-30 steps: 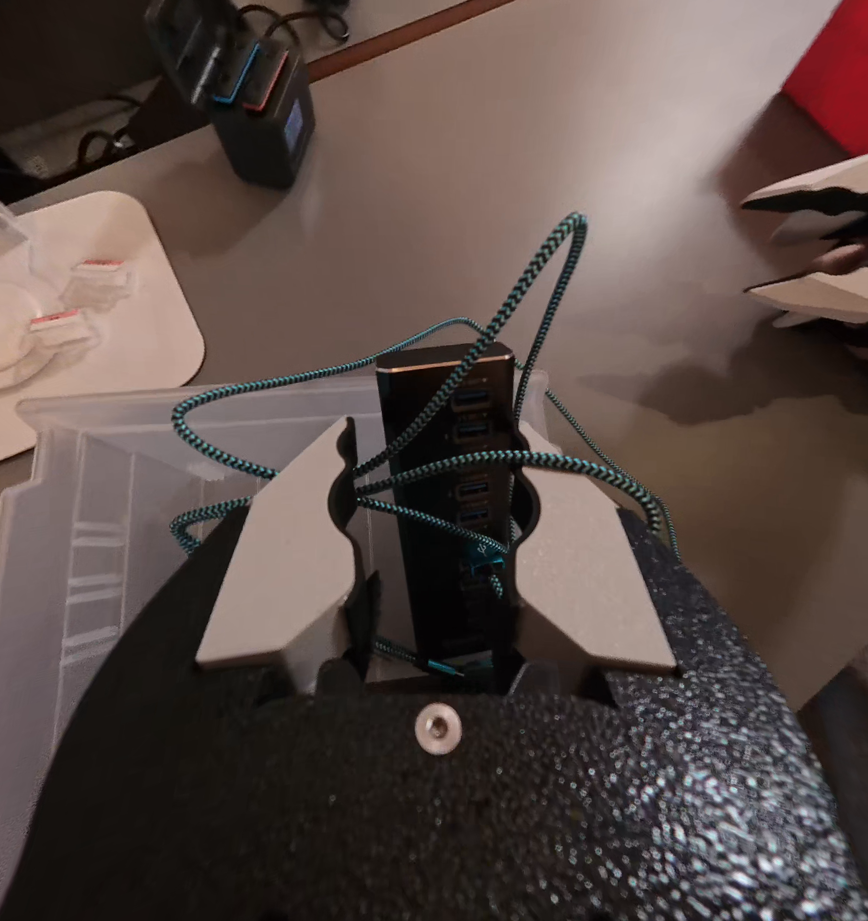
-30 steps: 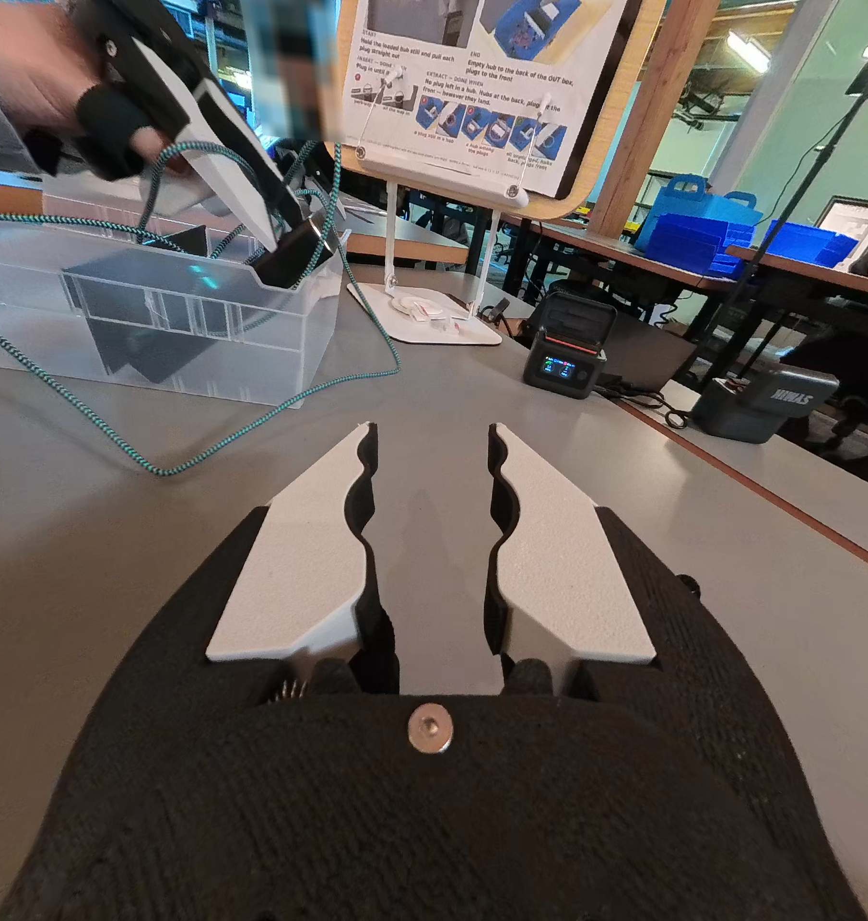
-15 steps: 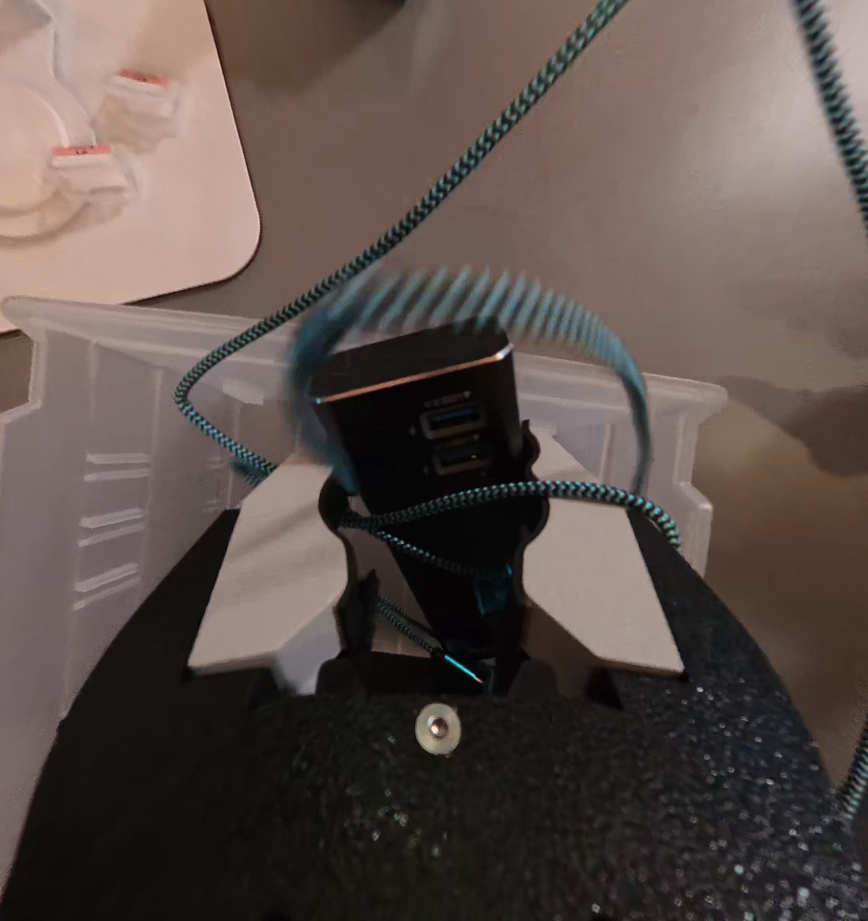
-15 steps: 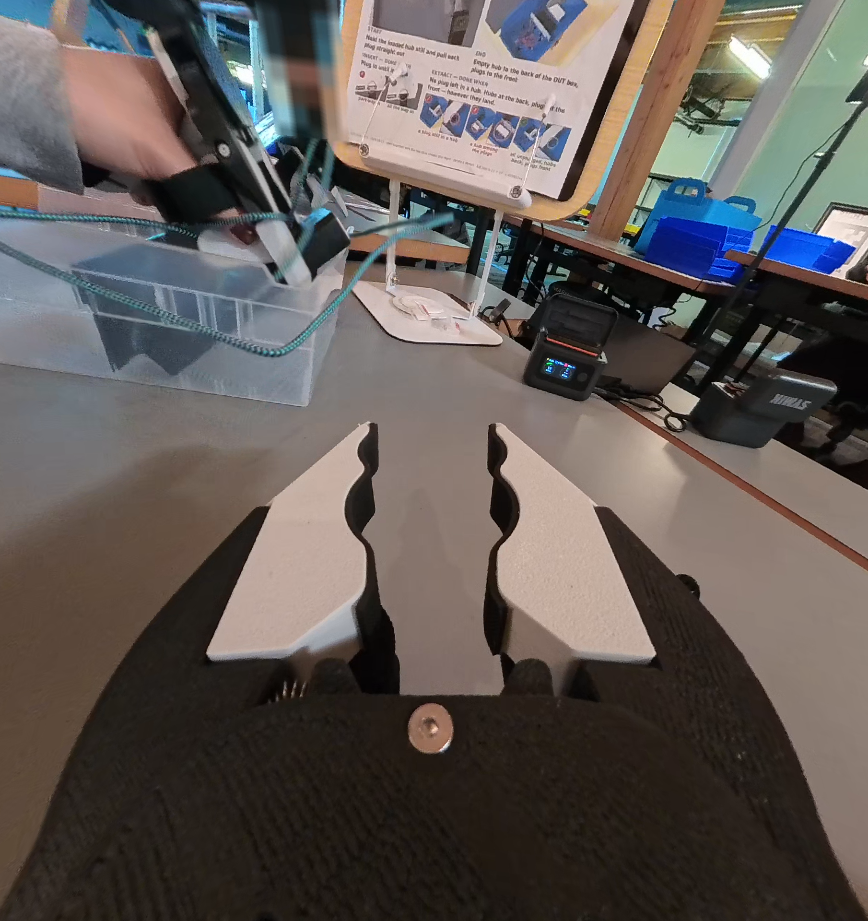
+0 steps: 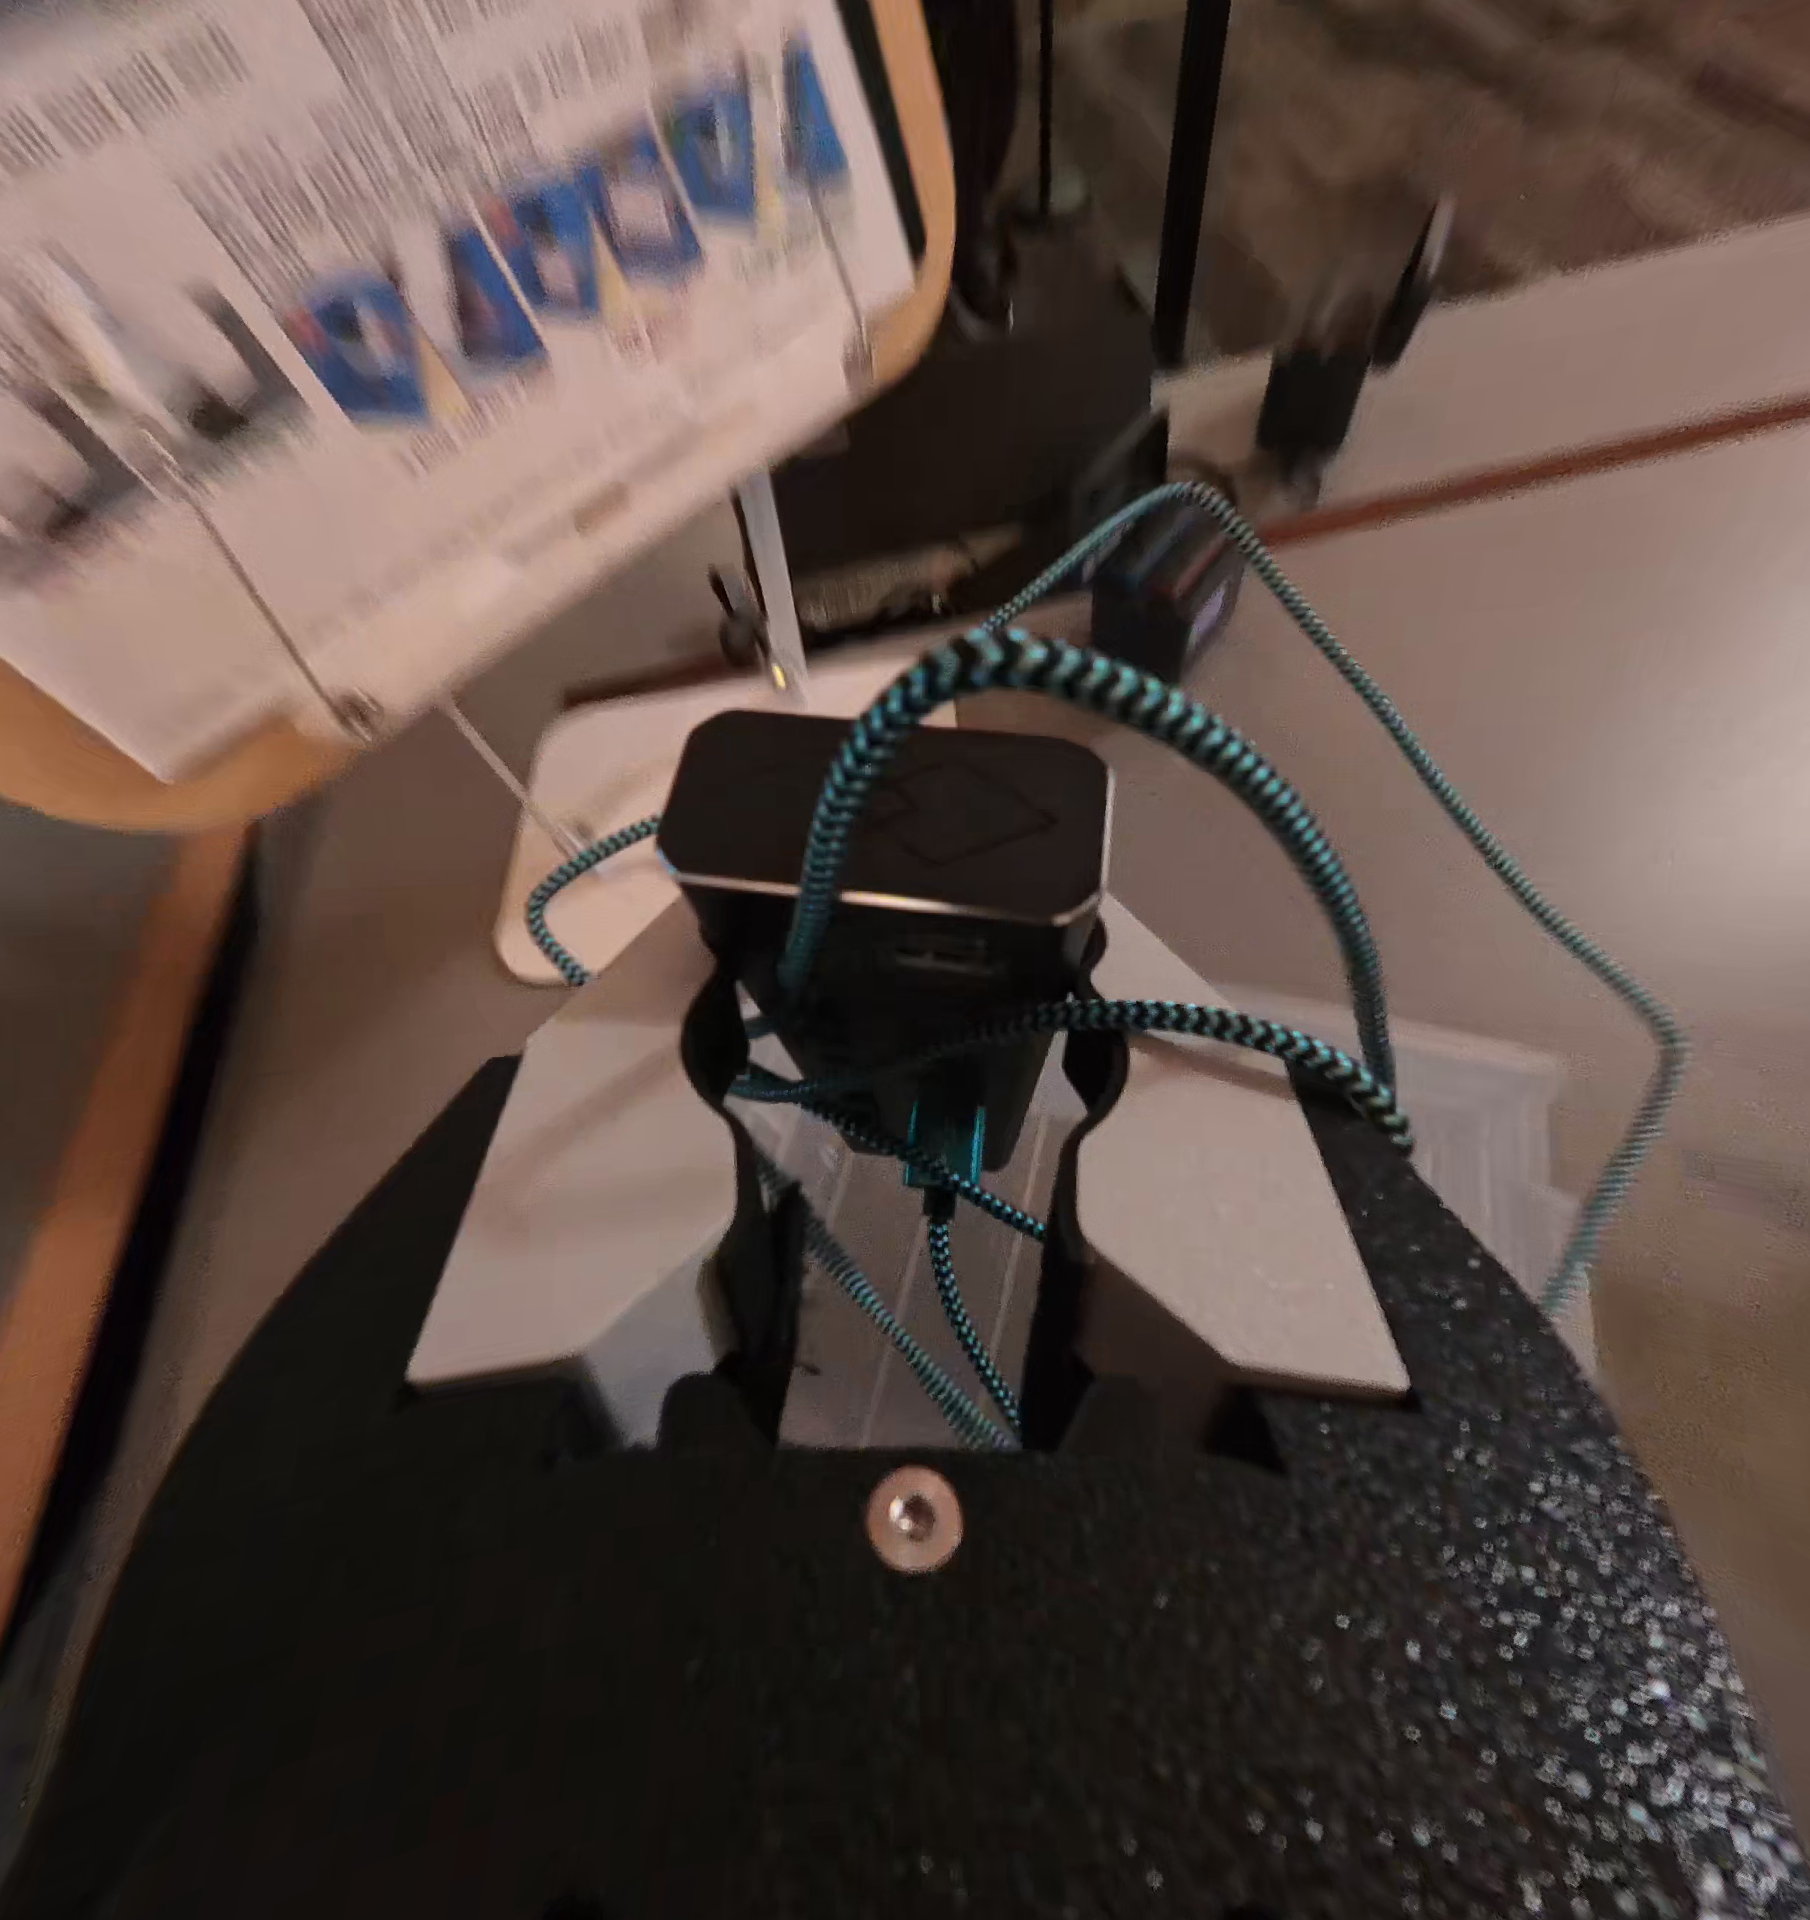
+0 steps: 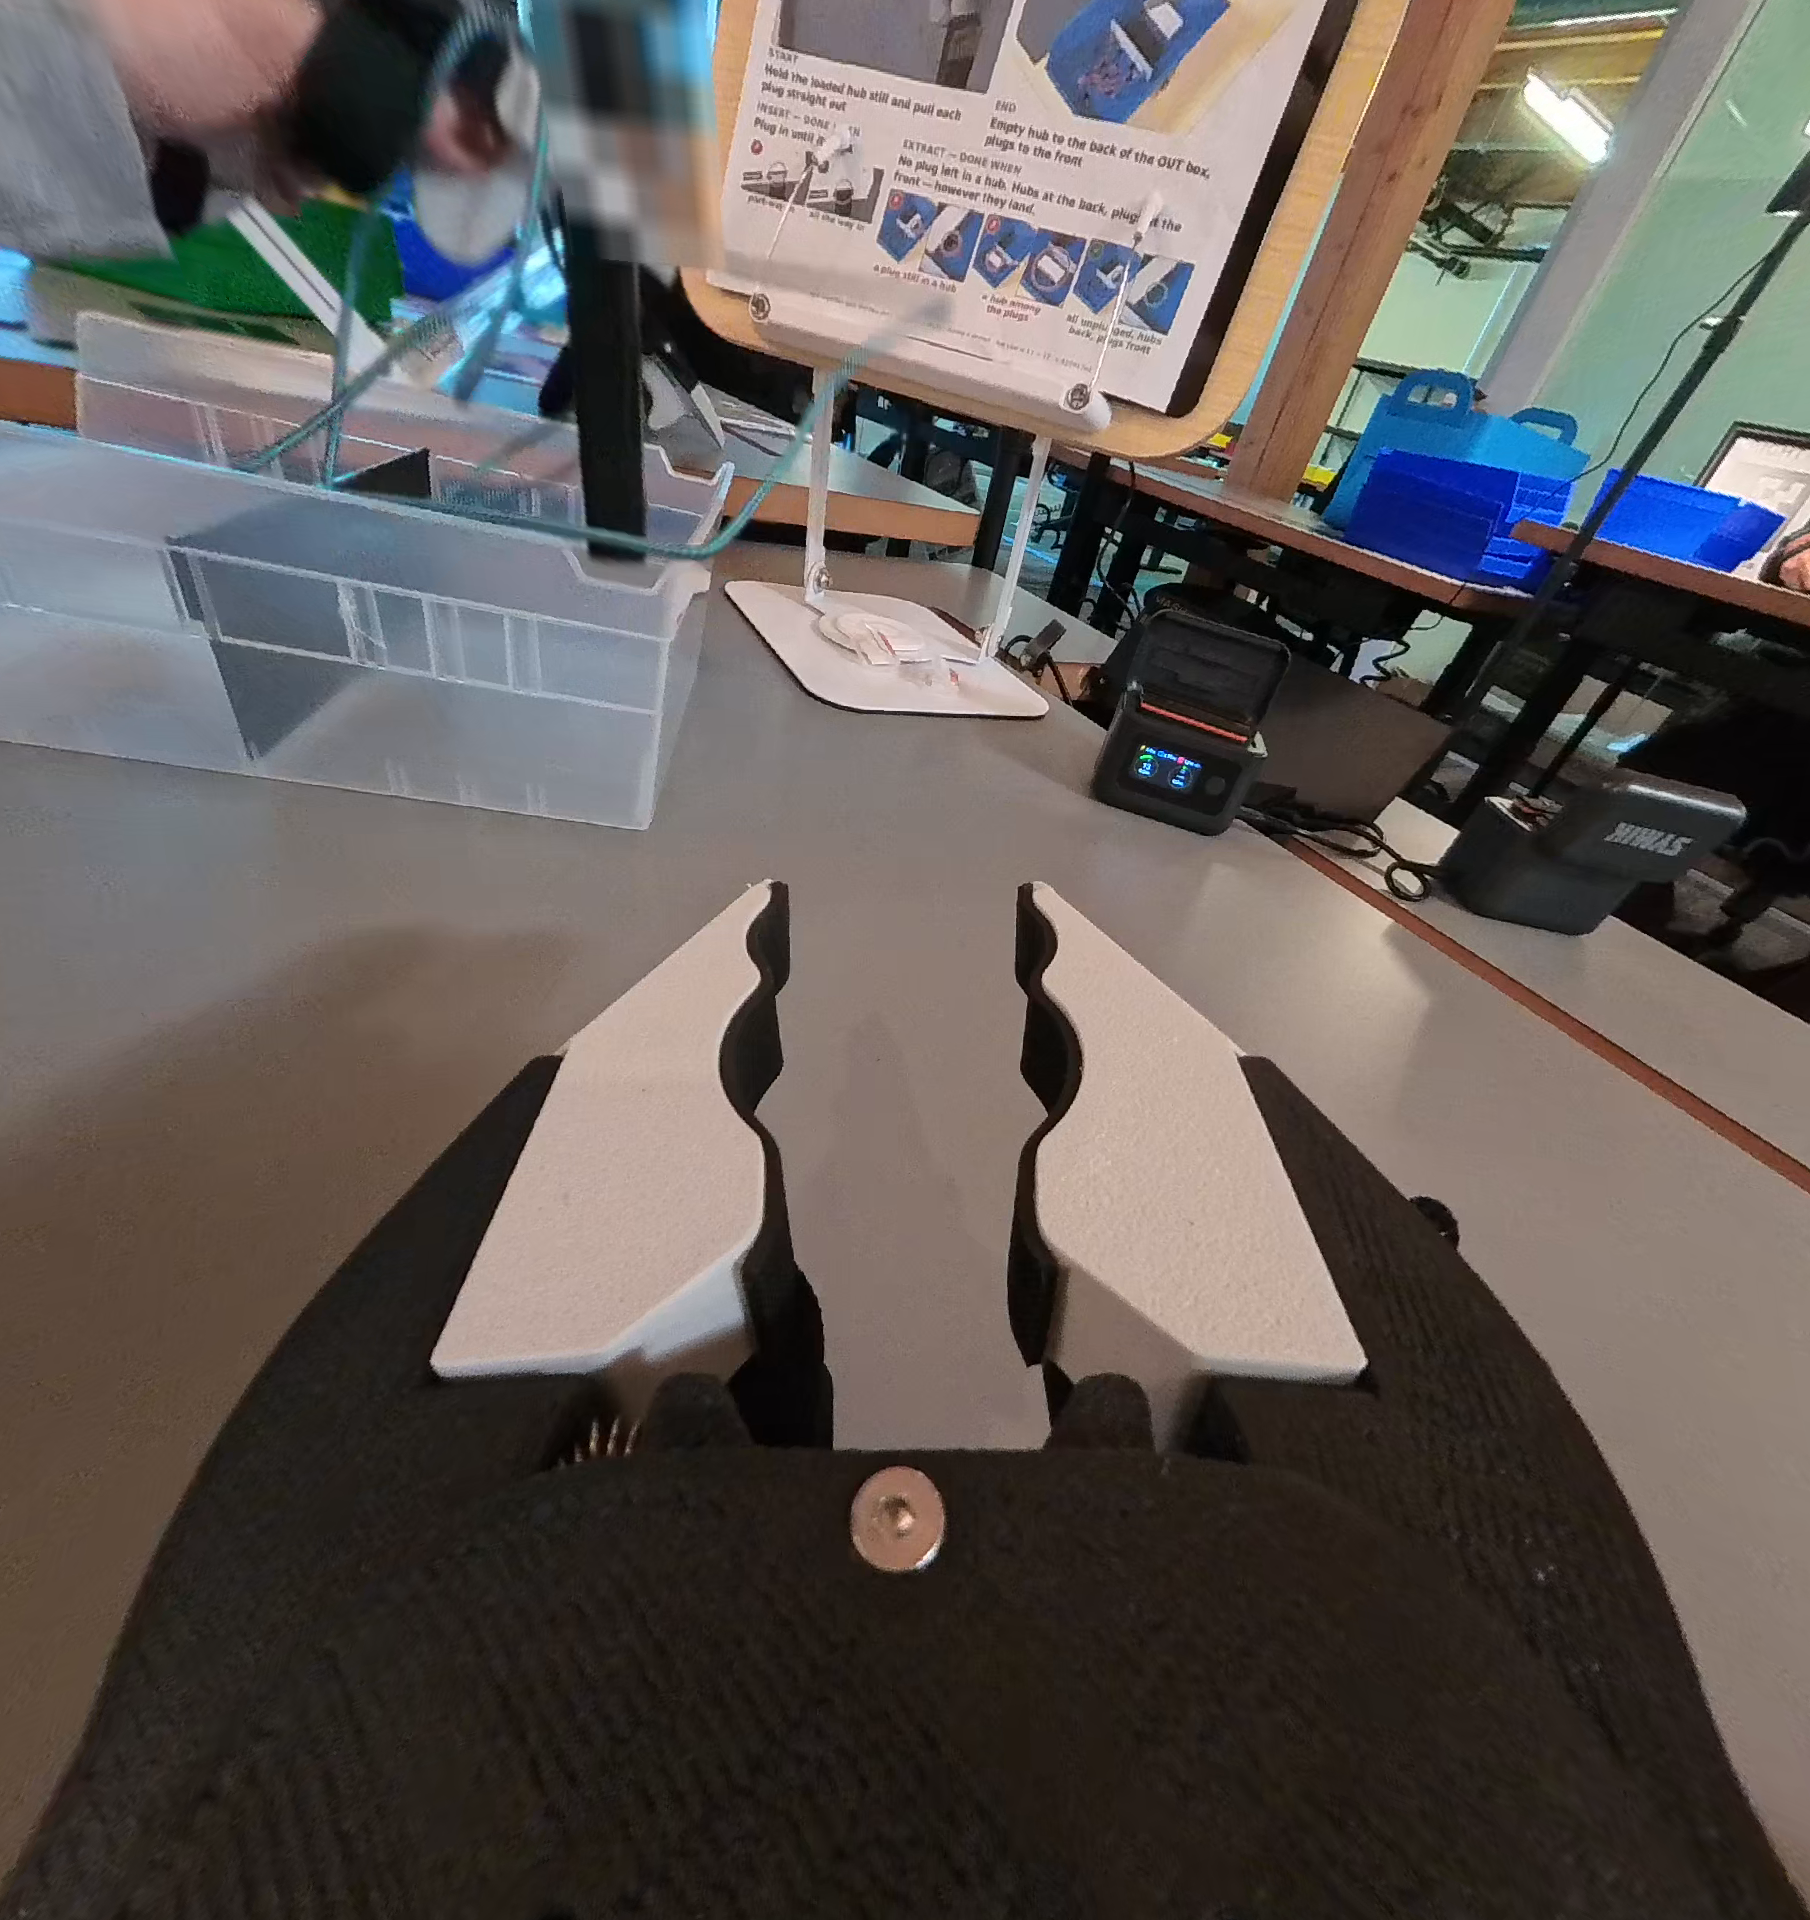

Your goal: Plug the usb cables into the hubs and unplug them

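Observation:
My left gripper [image 5: 901, 977] is shut on a black USB hub [image 5: 885, 831], which it holds by its sides, raised over the clear plastic bin [image 5: 1452, 1101]. Teal braided cables [image 5: 1337, 727] loop over and around the hub, and one teal plug [image 5: 948, 1138] sits in a port on its front. In the right wrist view the hub [image 6: 610, 416] hangs upright as a dark bar above the bin [image 6: 413, 707], blurred, with cables [image 6: 766, 499] trailing from it. My right gripper [image 6: 901, 904] is open and empty, low over the grey table.
An instruction board [image 6: 984, 177] stands on a white base [image 6: 880, 675] behind the bin. A dark charger case [image 6: 1181, 748] and a grey box [image 6: 1587, 852] sit at the right near the table seam. Blue bins [image 6: 1483, 488] are on far tables. One gripper's finger ends stand about 30 cm off the other's.
My left gripper has lifted the hub and tilted it from pointing down into the bin to pointing level at the board. The cables swung with it. The right gripper has not moved.

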Tool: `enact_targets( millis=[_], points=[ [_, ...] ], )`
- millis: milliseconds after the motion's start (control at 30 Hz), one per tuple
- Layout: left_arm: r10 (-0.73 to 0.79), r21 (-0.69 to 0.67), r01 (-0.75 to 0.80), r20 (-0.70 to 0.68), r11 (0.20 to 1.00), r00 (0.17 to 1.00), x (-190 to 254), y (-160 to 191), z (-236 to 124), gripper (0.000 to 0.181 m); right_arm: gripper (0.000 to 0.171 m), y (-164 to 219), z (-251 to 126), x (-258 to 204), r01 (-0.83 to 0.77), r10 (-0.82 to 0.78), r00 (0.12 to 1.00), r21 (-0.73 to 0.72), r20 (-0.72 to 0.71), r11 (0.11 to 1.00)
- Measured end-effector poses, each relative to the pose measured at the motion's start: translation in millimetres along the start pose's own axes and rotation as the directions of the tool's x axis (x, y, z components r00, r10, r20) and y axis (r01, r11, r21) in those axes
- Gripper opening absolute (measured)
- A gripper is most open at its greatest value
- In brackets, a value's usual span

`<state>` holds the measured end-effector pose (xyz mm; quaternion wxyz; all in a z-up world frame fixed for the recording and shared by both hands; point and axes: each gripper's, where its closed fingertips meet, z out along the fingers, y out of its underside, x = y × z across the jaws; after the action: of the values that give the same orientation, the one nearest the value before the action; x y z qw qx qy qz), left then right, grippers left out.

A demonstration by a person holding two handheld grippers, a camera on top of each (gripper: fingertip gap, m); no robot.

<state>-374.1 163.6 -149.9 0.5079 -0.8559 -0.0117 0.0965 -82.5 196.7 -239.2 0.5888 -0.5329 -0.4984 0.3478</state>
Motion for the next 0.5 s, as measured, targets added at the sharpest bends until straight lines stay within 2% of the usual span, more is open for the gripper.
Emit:
enact_targets(
  millis=[133, 267, 400, 500],
  points=[
    [0.095, 0.177, -0.106, 0.071, 0.979, 0.993, -1, -74, -45, 0.059, 0.042, 0, 0, 1, 0.002, -0.002, 1.0, 0.003, -0.005, 1.0],
    [0.189, 0.321, -0.204, 0.075, 0.925, 0.979, 25, -154, -95, 0.059, 0.042, -3, -3, 8, 0.024, -0.023, 0.999, 0.015, -0.043, 1.0],
    [0.271, 0.423, -0.223, -0.057, 0.878, 0.961, 85, -219, -126, 0.059, 0.042, -15, -16, 36, 0.087, -0.077, 0.977, 0.044, -0.198, 0.995],
    [0.344, 0.442, -0.216, -0.23, 0.87, 0.91, 149, -235, -121, 0.059, 0.044, -24, -40, 67, 0.096, -0.061, 0.931, 0.081, -0.359, 0.992]
  ],
)
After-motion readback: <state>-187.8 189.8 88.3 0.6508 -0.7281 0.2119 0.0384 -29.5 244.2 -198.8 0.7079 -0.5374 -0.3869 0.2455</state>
